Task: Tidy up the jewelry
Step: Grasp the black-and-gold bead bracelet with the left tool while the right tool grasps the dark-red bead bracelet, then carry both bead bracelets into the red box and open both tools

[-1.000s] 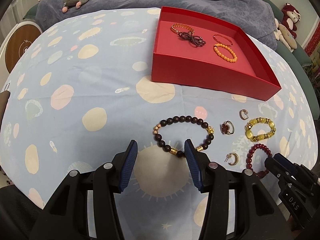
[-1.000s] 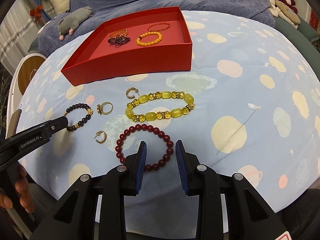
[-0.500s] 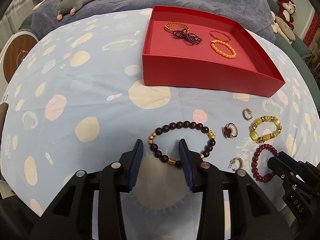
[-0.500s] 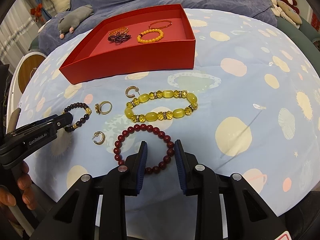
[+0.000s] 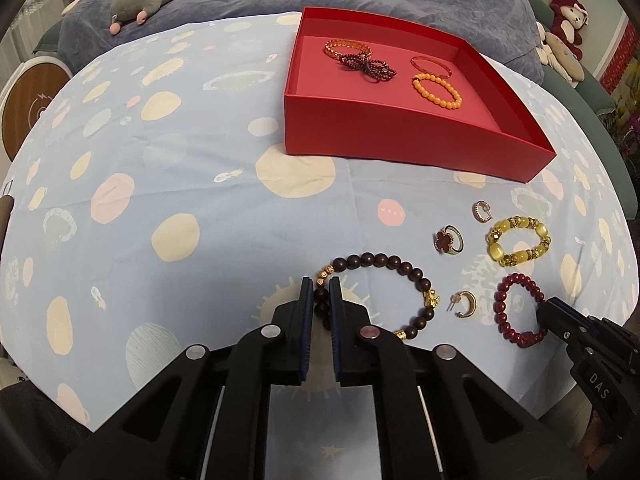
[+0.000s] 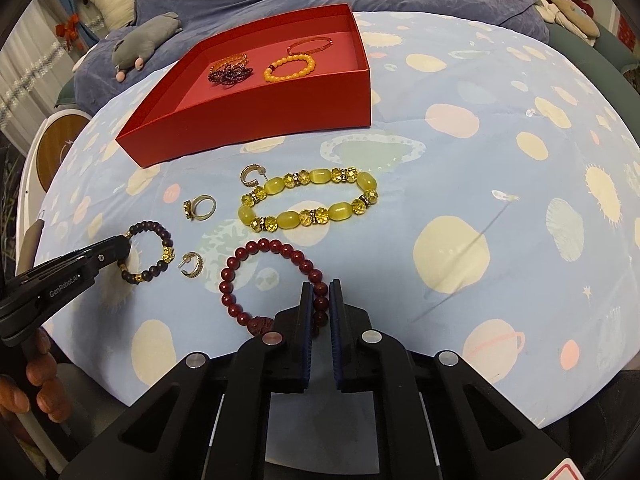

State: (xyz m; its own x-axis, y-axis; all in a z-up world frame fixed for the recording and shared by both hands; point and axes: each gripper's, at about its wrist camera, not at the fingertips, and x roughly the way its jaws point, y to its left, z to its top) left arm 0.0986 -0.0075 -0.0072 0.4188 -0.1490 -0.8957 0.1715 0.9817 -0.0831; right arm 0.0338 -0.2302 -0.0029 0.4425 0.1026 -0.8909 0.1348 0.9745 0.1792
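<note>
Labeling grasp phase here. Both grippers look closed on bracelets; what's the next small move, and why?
Probably lift both straight up. The left gripper pinches the dark wooden bead bracelet and the right gripper pinches the dark red bead bracelet, yet both bracelets lie on the tablecloth, short of the red box.

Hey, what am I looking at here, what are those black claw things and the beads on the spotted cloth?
Those are hand-held two-finger grippers, one in each of a person's hands, each with a camera looking along its fingers; so you get two views.

The left gripper is shut on the dark brown wooden bead bracelet with gold charms. The right gripper is shut on the dark red bead bracelet.

Loose on the pale blue spotted cloth: a yellow stone bracelet, a gold ring and two gold hoop earrings.

The red cardboard tray already contains four bracelets.
</note>
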